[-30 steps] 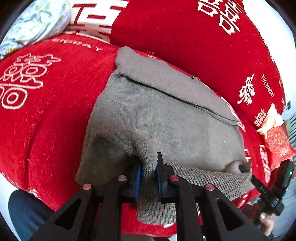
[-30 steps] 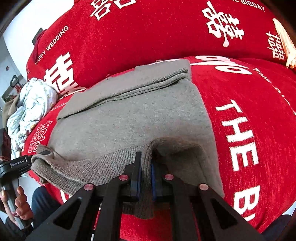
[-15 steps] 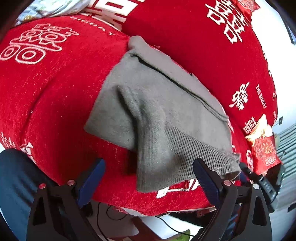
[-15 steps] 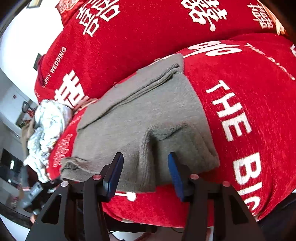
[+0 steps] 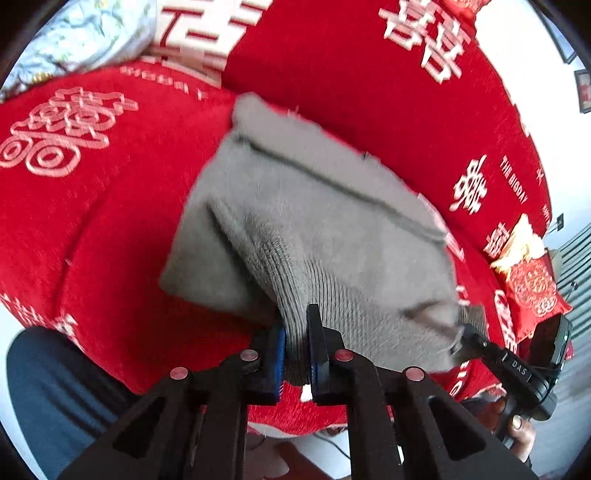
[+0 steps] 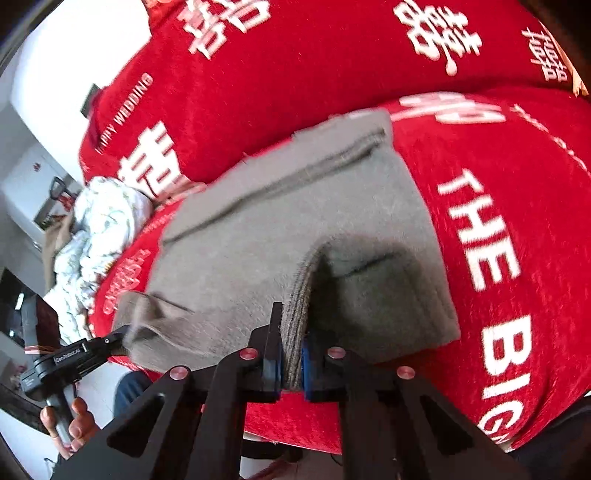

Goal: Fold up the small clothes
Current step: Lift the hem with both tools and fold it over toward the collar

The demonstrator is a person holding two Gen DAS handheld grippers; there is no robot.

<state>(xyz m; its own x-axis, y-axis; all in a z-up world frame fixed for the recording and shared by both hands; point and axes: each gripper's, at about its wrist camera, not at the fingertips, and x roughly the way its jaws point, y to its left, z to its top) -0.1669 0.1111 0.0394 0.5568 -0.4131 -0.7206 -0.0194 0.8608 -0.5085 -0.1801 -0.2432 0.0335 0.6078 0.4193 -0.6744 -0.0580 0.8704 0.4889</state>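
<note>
- Currently, left wrist view: left gripper (image 5: pixel 295 343) has just been closing and now pinches the ribbed hem of the grey knit (image 5: pixel 314 229); blue pads press the fabric from both sides.
- Knit lies part-folded on the red cover (image 5: pixel 92 229), its far edge against the red back cushion (image 5: pixel 351 81).
- Pinched hem is raised off the cover; a fold ridge runs from the jaws up and left across the knit.
- Right gripper (image 5: pixel 465 332) shows at right, tips on the knit's near right corner; a hand (image 5: pixel 517 428) holds its handle.
- Floral bundle (image 5: pixel 81 33) sits far left; red-and-gold pouch (image 5: pixel 528 280) at right. Blue-clad leg (image 5: pixel 55 398) near left.
- Frame is motion-blurred.
- Right wrist view: right gripper (image 6: pixel 291 354) has also just been closing and now clamps the knit's (image 6: pixel 295 214) near hem; several layers are stacked between the pads.
- Hem is raised, with a dark shadowed pocket just right of the jaws.
- Knit sits on the cover (image 6: pixel 498 240), left of the "THE BIG" lettering; back cushion (image 6: pixel 314 66) beyond it.
- Left gripper (image 6: pixel 118 334) at near left grips the knit's left corner; hand (image 6: pixel 77 424) on its handle.
- Floral bundle (image 6: pixel 99 229) left of the knit.
</note>
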